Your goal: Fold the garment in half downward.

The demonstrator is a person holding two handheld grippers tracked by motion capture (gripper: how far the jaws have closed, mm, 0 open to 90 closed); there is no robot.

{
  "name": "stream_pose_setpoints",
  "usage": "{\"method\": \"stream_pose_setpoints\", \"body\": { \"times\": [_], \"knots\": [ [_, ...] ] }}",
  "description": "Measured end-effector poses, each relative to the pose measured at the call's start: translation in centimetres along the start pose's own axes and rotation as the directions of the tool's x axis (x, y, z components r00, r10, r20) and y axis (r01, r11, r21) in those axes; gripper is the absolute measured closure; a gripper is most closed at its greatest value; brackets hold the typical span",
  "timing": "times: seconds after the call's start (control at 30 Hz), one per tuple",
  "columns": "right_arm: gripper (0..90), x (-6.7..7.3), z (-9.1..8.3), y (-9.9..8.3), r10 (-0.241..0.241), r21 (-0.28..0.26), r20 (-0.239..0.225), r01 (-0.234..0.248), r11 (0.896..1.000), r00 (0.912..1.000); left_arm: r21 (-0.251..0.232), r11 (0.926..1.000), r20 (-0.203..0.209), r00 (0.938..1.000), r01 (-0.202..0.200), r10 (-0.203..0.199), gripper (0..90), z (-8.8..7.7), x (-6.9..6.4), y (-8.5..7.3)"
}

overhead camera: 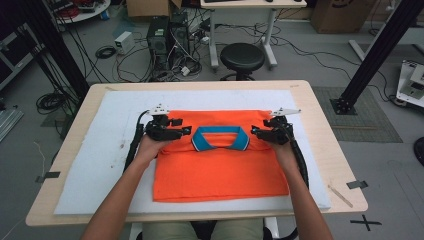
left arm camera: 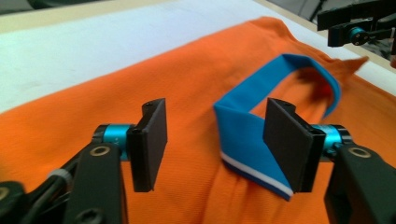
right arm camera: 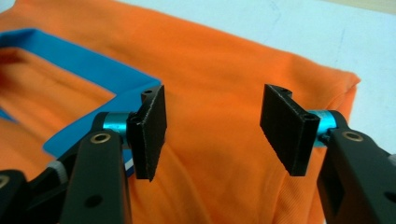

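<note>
On the orange shirt [overhead camera: 220, 165] | left hand-held gripper [left arm camera: 217, 140] released, beside blue collar [left arm camera: 261, 135] | right hand-held gripper [right arm camera: 212, 126] released, over fold edge

Folded shirt on the padded worktop, a gripper at each shoulder

The shirt [overhead camera: 220, 160] lies flat on a mat [overhead camera: 100, 150] that covers the worktop [overhead camera: 70, 130], its collar [overhead camera: 220, 138] toward the far edge. The left gripper [overhead camera: 187, 131] sits just left of the collar, the right gripper [overhead camera: 255, 132] just right of it. A stool [overhead camera: 242, 57] stands behind the worktop.
</note>
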State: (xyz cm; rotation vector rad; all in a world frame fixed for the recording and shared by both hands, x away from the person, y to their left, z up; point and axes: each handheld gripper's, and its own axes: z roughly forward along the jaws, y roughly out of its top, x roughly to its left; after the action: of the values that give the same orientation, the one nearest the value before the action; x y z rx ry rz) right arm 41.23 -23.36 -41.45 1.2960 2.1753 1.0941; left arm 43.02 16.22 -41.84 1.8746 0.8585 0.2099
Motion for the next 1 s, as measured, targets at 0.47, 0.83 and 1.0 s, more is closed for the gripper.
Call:
{"method": "stream_pose_setpoints", "body": {
  "times": [0.47, 0.83, 1.0],
  "knots": [
    [38.1, 0.8, -0.4, -0.6, -0.025, 0.003, -0.035, 0.025, 1.0, 0.9991, 0.195, 0.9787, 0.042, 0.9974, -0.065, 0.058, 47.3, 3.6, -1.8, -0.4],
    [38.4, 1.3, -0.3, -0.6, -0.037, 0.005, -0.054, 0.037, 0.999, 0.9978, 0.12, 0.9876, 0.01, 0.9949, -0.101, 0.101, 78.4, 2.7, -2.6, -1.5],
    [38.0, 2.0, -0.1, -0.3, -0.035, 0.003, -0.096, 0.035, 0.999, 0.9947, 0.063, 0.9897, 0.037, 0.9913, -0.129, 0.127, 78.5, 1.5, -3.5, -1.9]
  ]
}}
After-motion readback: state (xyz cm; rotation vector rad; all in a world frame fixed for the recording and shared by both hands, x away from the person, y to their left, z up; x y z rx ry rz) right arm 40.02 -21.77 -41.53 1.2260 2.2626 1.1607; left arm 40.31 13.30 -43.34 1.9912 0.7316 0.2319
